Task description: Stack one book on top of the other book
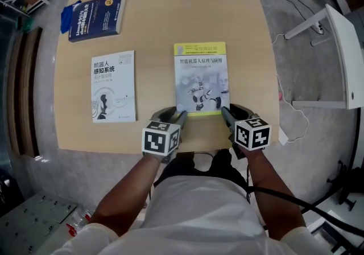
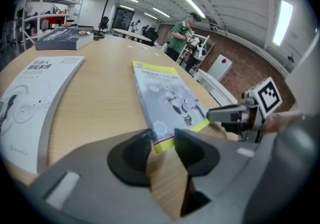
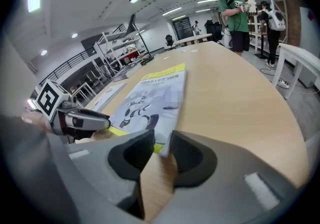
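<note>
Table (image 1: 153,26) | your left gripper (image 1: 173,115), right gripper (image 1: 230,112): jaws apart, each astride a near corner of yellow book (image 1: 200,77) | risk: shallow bite, book could slip when lifted.

The table (image 1: 74,134) is viewed from overhead by the head view, aimed steeply down, with the left gripper (image 1: 173,115) and right gripper (image 1: 230,110) at its near edge. Each gripper view is set low and close behind its own jaws (facing across the tabletop). The yellow-edged book (image 1: 201,80) is shared by all three views, and the opposite gripper is caught in each gripper view.
</note>
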The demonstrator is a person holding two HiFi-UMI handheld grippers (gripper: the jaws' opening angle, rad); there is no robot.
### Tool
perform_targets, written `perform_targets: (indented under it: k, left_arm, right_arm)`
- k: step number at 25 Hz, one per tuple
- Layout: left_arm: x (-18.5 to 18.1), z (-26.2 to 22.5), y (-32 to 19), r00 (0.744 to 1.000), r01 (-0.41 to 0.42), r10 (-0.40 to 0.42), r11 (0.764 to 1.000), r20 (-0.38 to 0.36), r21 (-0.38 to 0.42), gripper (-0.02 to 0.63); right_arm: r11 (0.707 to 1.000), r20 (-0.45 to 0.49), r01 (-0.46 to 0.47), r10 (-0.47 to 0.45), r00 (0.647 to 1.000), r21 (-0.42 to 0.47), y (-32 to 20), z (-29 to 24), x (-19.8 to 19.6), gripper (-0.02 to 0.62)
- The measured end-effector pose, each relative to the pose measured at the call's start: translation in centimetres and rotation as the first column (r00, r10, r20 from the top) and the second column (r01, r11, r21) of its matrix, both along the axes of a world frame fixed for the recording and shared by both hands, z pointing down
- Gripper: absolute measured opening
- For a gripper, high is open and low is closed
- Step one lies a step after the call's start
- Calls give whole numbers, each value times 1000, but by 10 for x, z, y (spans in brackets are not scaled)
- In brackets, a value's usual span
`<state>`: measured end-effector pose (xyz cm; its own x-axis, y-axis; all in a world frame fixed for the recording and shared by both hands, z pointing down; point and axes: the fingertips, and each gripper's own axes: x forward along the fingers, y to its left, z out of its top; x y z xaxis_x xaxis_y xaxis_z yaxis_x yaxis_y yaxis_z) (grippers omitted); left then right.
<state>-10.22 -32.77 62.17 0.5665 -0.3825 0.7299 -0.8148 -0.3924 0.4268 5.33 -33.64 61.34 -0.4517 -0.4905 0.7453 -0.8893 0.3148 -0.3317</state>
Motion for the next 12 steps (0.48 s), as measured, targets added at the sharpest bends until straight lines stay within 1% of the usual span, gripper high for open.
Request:
perform_targets:
  k: [8,12]
  left_arm:
    - [1,-2,3,1000,12,-12,1000,-14,9,152]
    - [-1,-1,21,1000,14,-14,1000,-17,-1,152]
  right_arm:
    - [1000,-18,-5,5,1000,4,2,-3,1,98]
    - [1000,-17,12,-12,1000,-10,20,-2,-1,98]
